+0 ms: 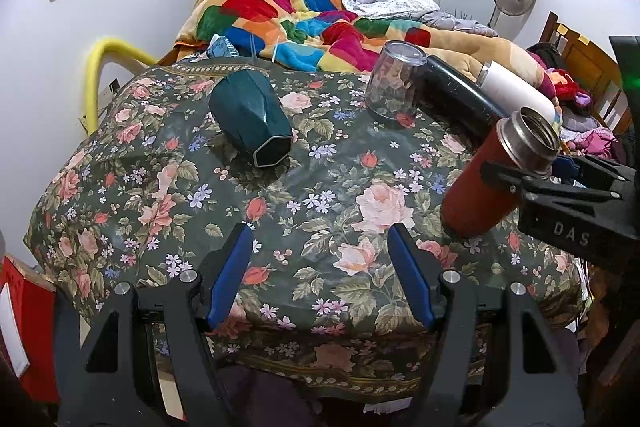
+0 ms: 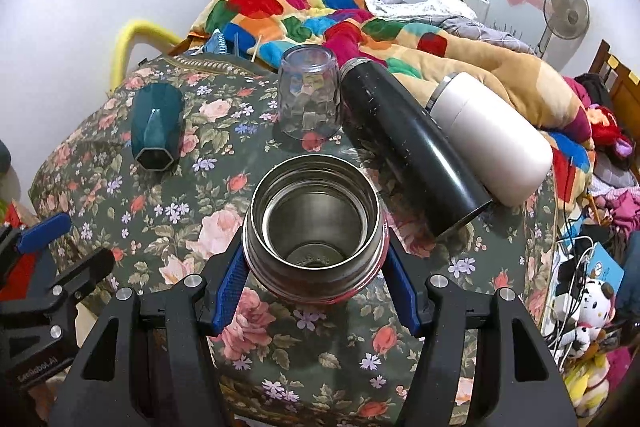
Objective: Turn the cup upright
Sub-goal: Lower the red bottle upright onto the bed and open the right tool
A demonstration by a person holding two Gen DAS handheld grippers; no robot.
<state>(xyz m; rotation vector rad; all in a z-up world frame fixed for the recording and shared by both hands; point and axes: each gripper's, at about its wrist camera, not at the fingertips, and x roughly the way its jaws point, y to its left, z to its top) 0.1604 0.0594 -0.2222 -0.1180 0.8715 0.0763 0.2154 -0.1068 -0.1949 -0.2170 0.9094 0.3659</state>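
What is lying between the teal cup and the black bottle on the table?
Between the teal cup and the black bottle stands a clear cup, upside down, close beside the bottle; the right wrist view shows it best.

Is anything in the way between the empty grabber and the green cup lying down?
No. Only bare flowery tablecloth lies between the open left gripper and the green cup on its side. The red flask sits far right.

Left gripper fingers spread over floral counter; right gripper clamping tilted red thermos; teal cup lying sideways.
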